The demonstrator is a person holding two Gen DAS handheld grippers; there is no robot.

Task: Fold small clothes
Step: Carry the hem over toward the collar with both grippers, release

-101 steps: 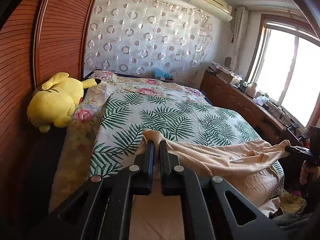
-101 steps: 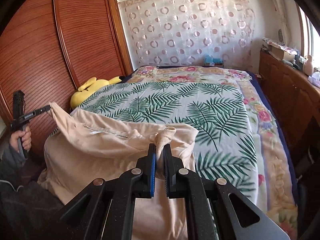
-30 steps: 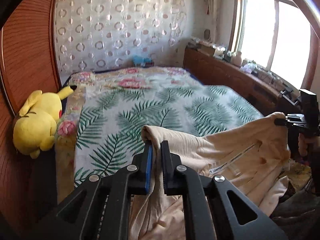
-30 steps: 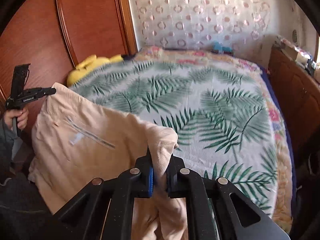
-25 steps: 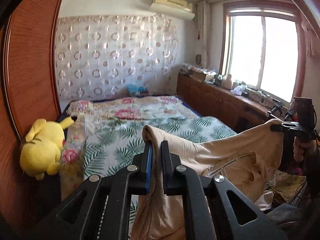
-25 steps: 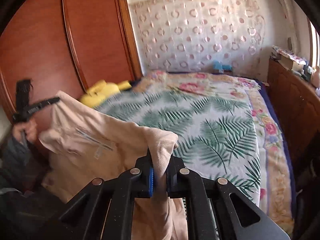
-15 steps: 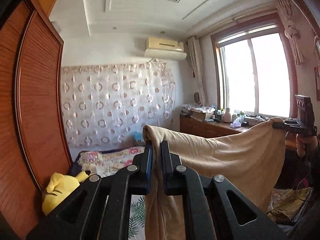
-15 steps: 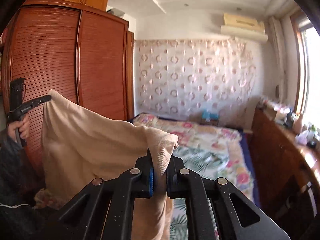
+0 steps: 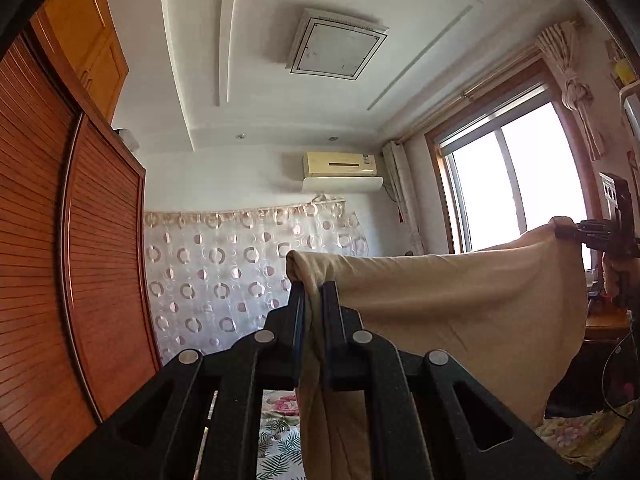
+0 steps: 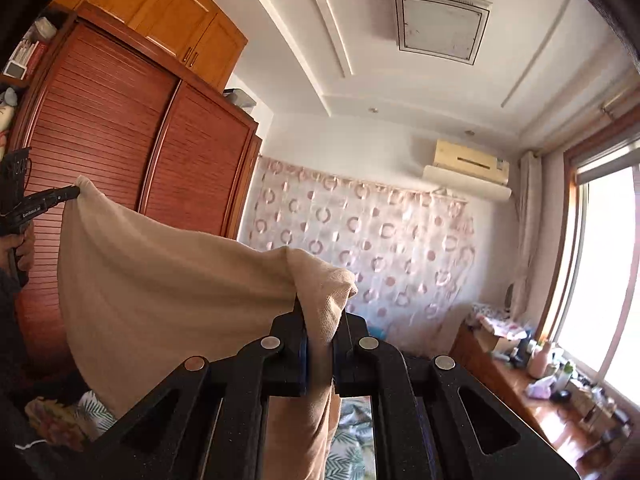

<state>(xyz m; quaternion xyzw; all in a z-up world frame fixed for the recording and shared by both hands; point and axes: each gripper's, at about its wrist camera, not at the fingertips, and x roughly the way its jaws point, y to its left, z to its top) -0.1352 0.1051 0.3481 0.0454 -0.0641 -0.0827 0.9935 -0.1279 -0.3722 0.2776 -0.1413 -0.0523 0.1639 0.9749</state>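
Your left gripper [image 9: 312,292] pinches one corner of the beige soft cloth garment [image 9: 460,312]; your right gripper [image 10: 320,320] pinches the other; it hangs between them.

I hold my left tongs [image 9: 312,292] and right tongs [image 10: 320,312] raised and well apart, each tilted up toward the ceiling light [image 9: 336,46] and clamped tight on a corner of the beige garment [image 9: 460,300].

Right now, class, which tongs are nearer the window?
Right. The right tongs hold the beige garment beside the window; the left tongs hold its other corner across by the wardrobe.
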